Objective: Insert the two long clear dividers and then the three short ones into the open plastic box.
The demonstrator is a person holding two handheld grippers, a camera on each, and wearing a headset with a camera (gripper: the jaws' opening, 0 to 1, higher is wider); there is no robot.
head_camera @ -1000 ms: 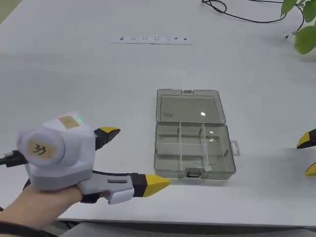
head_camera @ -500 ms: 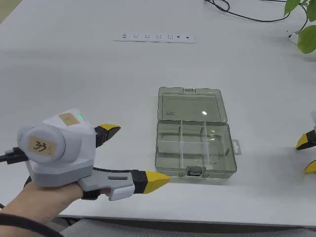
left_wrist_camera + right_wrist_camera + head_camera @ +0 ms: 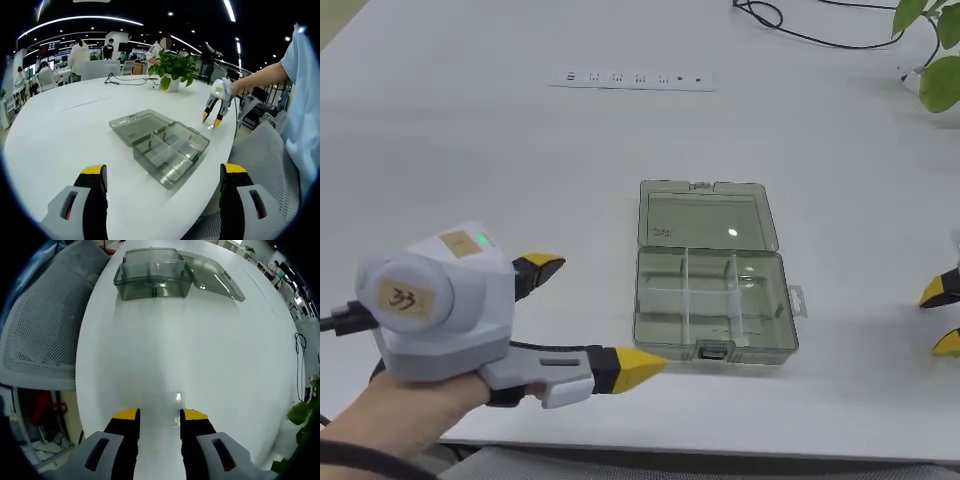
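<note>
The left gripper (image 3: 595,315) is open wide and holds nothing. The open plastic box (image 3: 665,347) sits just in front of it. The right gripper (image 3: 159,415) is open a little, with the box well ahead of it.

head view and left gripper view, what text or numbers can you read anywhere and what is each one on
"33": handwritten on the round sticker on the left gripper.
Too small to read: the marks along the white strip on the far part of the table.
Too small to read: the faint mark on the box lid.
Blurred: the red sign in the room behind, in the left gripper view.
</note>
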